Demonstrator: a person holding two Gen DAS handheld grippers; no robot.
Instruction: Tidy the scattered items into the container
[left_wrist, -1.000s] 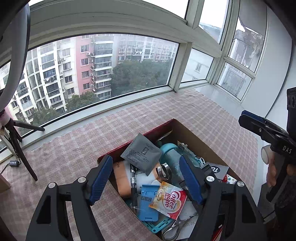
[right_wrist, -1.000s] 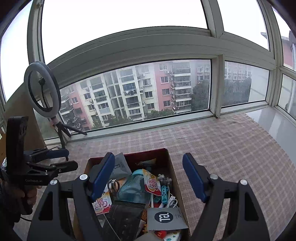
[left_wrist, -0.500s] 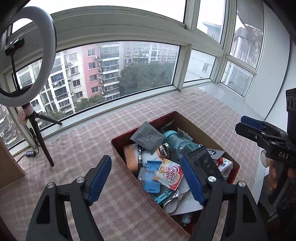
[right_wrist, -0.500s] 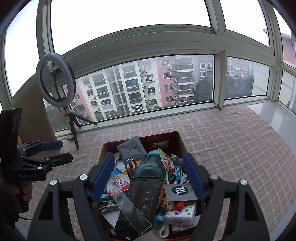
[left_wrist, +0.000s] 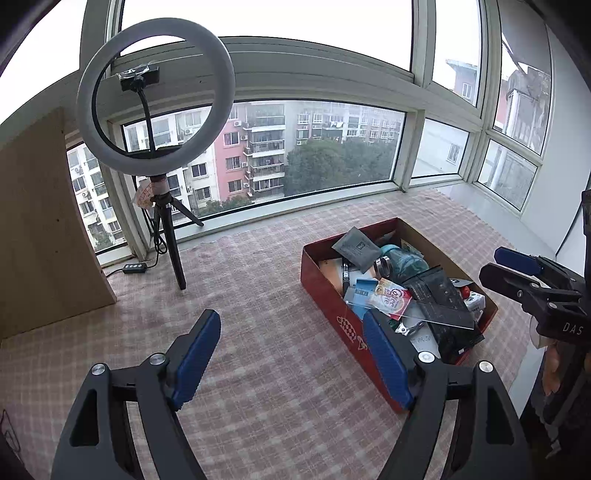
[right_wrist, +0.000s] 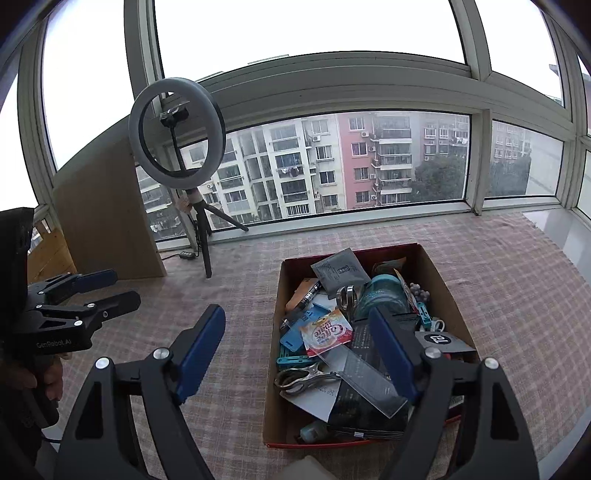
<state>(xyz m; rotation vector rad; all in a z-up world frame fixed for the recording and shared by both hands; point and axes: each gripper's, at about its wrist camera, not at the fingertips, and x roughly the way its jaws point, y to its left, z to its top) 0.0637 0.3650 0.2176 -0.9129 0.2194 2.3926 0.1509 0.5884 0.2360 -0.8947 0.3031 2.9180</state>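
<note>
On a checked tabletop (left_wrist: 258, 332) beside a wide bay window, the box (right_wrist: 273, 369) sits heaped with small goods while both tongs hover empty. Left tongs (left_wrist: 291, 360) are spread wide over bare cloth, just left of the box's near corner, with nothing between the blue pads (left_wrist: 195, 354). Right tongs (right_wrist: 295, 349) are likewise spread and grip nothing, one finger over the cloth and the other above the box's contents.

Inside the box lie a grey sachet (right_wrist: 341, 271), a teal bottle (right_wrist: 380, 295), a Coffee-mate packet (right_wrist: 325, 332), a black pouch (right_wrist: 362, 387), metal clips (right_wrist: 303, 376), a pen (right_wrist: 308, 293) and assorted odds and ends, piled above the rim in places. The cloth around the box shows no loose items in either view; only a ring light (left_wrist: 155, 96) on its tripod and a wooden board (left_wrist: 40, 229) stand at the far left, and neither looks like part of the clutter.

Judging by what is visible, the tidying appears finished or nearly so: everything scattered seems gathered in. What may remain is a check of the areas hidden behind the tongs and at the near edge, which neither view shows, and perhaps settling the tall pile so nothing slides out.
</note>
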